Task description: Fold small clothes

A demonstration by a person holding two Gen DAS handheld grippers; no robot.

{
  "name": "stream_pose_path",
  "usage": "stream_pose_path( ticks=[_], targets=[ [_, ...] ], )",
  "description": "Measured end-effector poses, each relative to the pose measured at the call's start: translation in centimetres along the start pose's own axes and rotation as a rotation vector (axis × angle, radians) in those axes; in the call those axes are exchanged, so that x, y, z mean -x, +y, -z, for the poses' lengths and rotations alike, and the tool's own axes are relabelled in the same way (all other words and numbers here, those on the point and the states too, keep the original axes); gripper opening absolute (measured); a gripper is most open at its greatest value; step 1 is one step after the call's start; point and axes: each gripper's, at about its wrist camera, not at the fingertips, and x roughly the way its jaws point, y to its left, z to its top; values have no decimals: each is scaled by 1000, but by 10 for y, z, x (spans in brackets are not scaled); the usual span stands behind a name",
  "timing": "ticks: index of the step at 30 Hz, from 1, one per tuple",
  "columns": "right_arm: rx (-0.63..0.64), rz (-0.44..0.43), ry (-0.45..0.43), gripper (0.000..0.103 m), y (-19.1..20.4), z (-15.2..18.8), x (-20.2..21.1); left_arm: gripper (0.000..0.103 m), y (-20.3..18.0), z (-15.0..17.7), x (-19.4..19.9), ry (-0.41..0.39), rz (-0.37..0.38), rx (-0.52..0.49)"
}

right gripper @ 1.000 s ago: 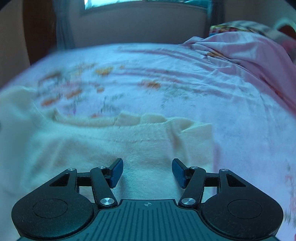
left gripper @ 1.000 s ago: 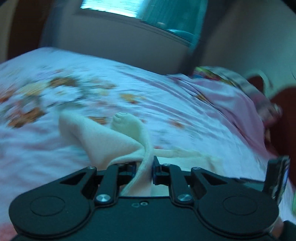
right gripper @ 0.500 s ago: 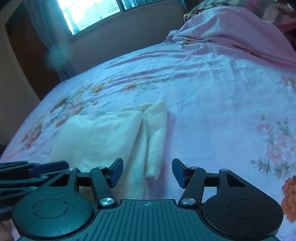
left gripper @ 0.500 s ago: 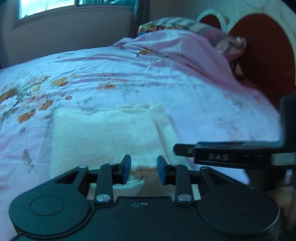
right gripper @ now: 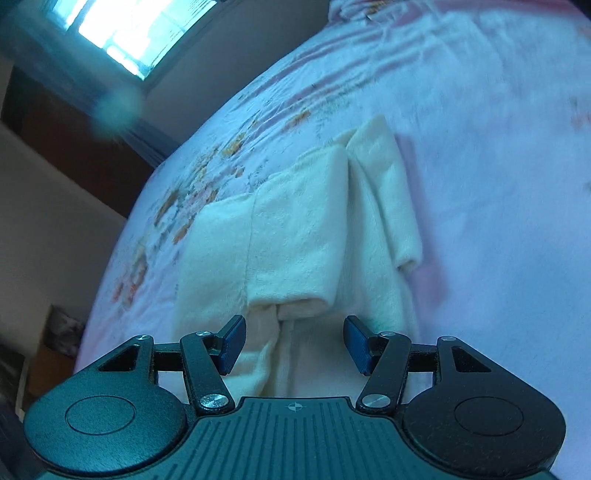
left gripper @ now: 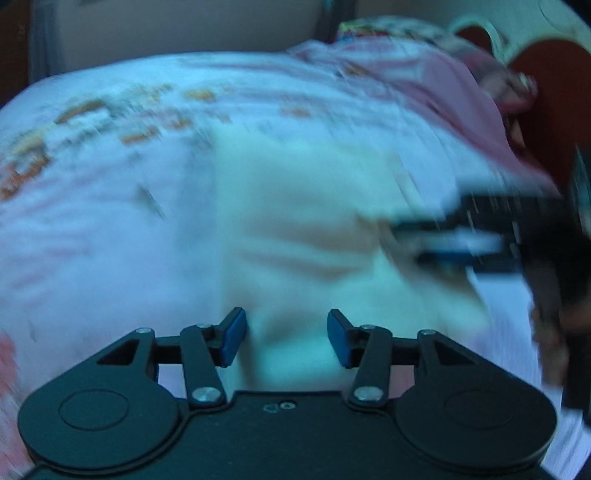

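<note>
A small cream fleece garment [right gripper: 306, 236] lies partly folded on the pink floral bedsheet [right gripper: 480, 147], with one side flap laid over its middle. It also shows, blurred, in the left wrist view [left gripper: 303, 229]. My left gripper [left gripper: 286, 338] is open and empty, just above the garment's near edge. My right gripper [right gripper: 293, 343] is open and empty, over the garment's near end. The right gripper also shows blurred at the right of the left wrist view [left gripper: 480, 236], beside the garment's right edge.
A bunched pink blanket [left gripper: 443, 85] and pillow lie at the head of the bed by the dark red headboard [left gripper: 546, 96]. A window [right gripper: 140, 33] and wall stand beyond the bed's far edge. The bed's left edge drops toward furniture [right gripper: 55, 332].
My left gripper let go of the garment's flap, opened wider, and swung over the garment. The garment went from lifted to lying folded on the bed. The right gripper tilted and stayed open.
</note>
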Motion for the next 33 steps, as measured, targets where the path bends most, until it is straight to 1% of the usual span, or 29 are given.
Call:
stream_pose_path(
  ticks=[2, 5, 7, 9, 10, 11, 12, 13, 14, 16, 18, 20, 21, 22, 23, 25, 26, 28, 30, 33],
  targets=[
    [-51, -57, -15, 58, -4, -2, -6, 46, -2, 9, -2, -20, -14, -2],
    [-103, -115, -23, 58, -9, -10, -21, 46, 7, 6, -3, -19, 7, 53],
    [-123, -173, -47, 58, -12, -16, -27, 46, 10, 4, -5, -16, 17, 62],
    [-112, -162, -49, 58, -12, -20, -34, 47, 10, 5, -5, -17, 18, 50],
    [-112, -171, -39, 58, -12, -22, -38, 47, 10, 5, -6, -18, 16, 42],
    [-105, -178, -37, 55, -11, -23, -40, 47, 9, 5, -6, -19, 14, 37],
    [-84, -172, -44, 28, -9, -24, -41, 47, 9, 7, -6, -21, 13, 35],
    [-63, -153, -45, 13, -6, -26, -44, 47, 8, 8, -6, -23, 10, 31],
    [-55, -138, -46, 10, -6, -28, -46, 47, 7, 8, -6, -25, 8, 30],
    [-44, -132, -55, 10, -4, -30, -52, 47, 4, 9, -5, -30, 4, 22],
    [-38, -101, -59, 12, -3, -32, -58, 47, 1, 9, -6, -31, 2, 9],
    [-101, -142, -40, 14, -10, -36, -66, 47, -1, 9, -6, -33, -7, 2],
    [-100, -147, -33, 14, -9, -38, -68, 47, -1, 8, -6, -33, -10, 4],
    [-68, -135, -36, 13, -6, -39, -68, 47, -2, 8, -5, -35, -10, 9],
    [-27, -129, -48, 9, 0, -39, -64, 47, -2, 8, -4, -43, -11, 11],
    [59, -112, -95, 8, 13, -39, -50, 47, -5, 6, -1, -65, -9, -1],
    [116, -85, -128, 8, 23, -41, -41, 47, -8, 5, -1, -73, -2, -8],
    [223, -42, -183, 8, 37, -43, -23, 47, -16, 0, -4, -80, 20, -16],
    [294, -22, -201, 8, 43, -50, -11, 47, -26, -6, -7, -85, 58, -9],
    [445, 38, -226, 8, 54, -55, 4, 47, -44, -12, -14, -76, 115, -9]
  ],
)
